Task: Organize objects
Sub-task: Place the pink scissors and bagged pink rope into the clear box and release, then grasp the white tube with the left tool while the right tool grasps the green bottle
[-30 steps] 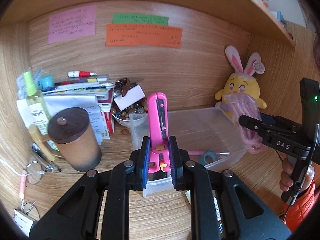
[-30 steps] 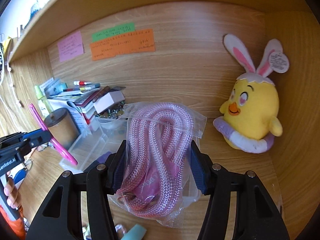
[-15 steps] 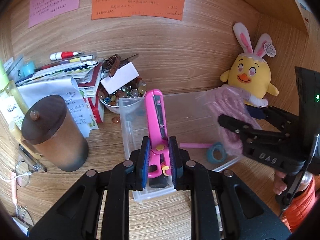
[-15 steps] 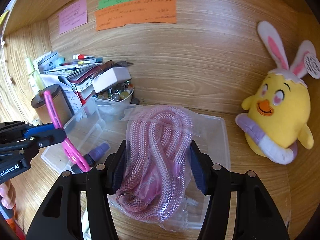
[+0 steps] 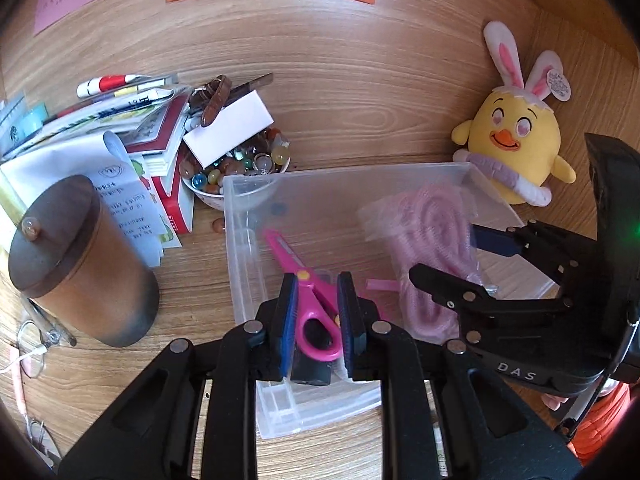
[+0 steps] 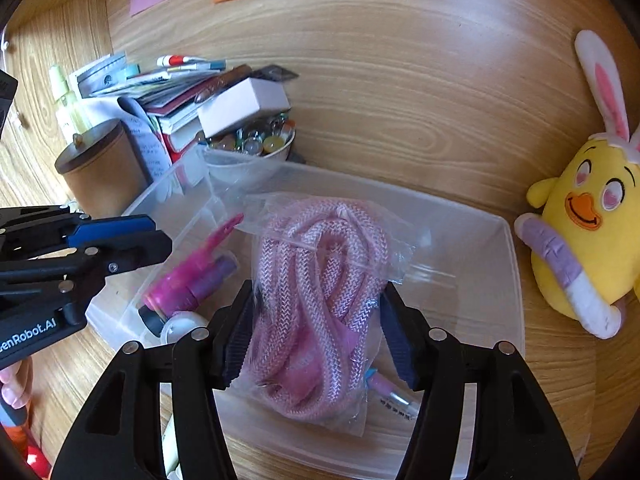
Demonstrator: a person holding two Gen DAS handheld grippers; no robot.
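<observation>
A clear plastic box (image 5: 240,240) (image 6: 508,280) stands on the wooden desk. My left gripper (image 5: 318,312) is over its left compartment; pink scissors (image 5: 308,292) lie between its fingers, blades pointing into the box, and the jaws look slightly parted around the handle. My right gripper (image 6: 320,332) is over the box's large compartment, its fingers beside a clear bag of pink rope (image 6: 320,292) (image 5: 432,248) that rests in the box. The scissors also show in the right wrist view (image 6: 192,272).
A brown lidded jar (image 5: 76,260) stands left of the box. Behind it are stacked books and papers (image 5: 120,132), a bowl of marbles (image 5: 240,164) with a white box on top. A yellow chick plush (image 5: 512,140) sits at right against the wooden wall.
Both grippers have tilted down and lowered into the box. The scissors went from upright to lying in the left compartment; the rope bag came down to rest in the large compartment.
</observation>
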